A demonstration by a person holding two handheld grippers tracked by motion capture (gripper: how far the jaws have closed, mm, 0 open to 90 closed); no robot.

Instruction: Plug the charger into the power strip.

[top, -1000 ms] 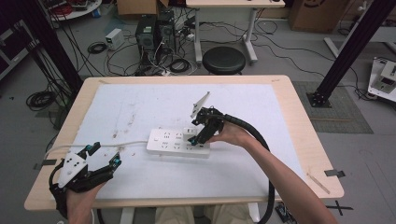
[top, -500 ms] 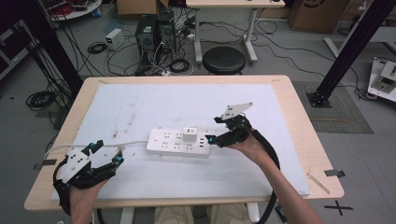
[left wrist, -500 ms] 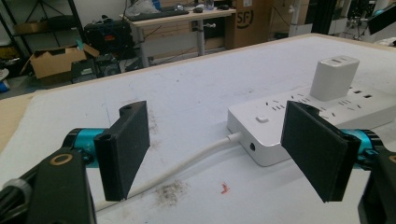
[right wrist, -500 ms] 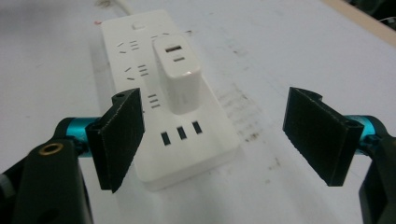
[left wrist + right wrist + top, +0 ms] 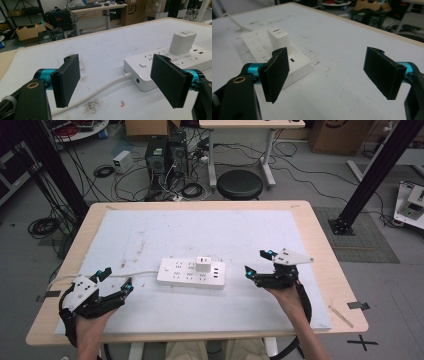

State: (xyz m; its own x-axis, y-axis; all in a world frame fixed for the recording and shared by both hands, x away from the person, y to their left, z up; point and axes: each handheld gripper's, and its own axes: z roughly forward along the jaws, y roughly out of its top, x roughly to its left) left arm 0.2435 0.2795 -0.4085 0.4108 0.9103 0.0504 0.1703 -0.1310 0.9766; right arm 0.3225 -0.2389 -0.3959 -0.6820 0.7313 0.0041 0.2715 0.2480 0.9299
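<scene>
A white power strip (image 5: 190, 273) lies at the middle of the white mat, with a white charger block (image 5: 202, 264) plugged into its top. The same strip (image 5: 162, 65) and charger (image 5: 182, 42) show ahead in the left gripper view, its white cable (image 5: 100, 90) running between the jaws. My left gripper (image 5: 116, 281) rests open at the table's front left, a hand's width left of the strip. My right gripper (image 5: 258, 263) hovers open just right of the strip, nothing between its jaws. In the right gripper view the strip (image 5: 274, 52) and charger (image 5: 279, 36) lie off to the left.
The white mat (image 5: 210, 235) covers most of the wooden table (image 5: 325, 250). The strip's cable (image 5: 125, 276) trails off the table's left edge. A black stool (image 5: 240, 184), computer towers and tangled cables stand on the floor beyond the far edge.
My right gripper let go of the charger, now seated in the strip, and drew back to the right and toward the front. The left gripper stayed put.
</scene>
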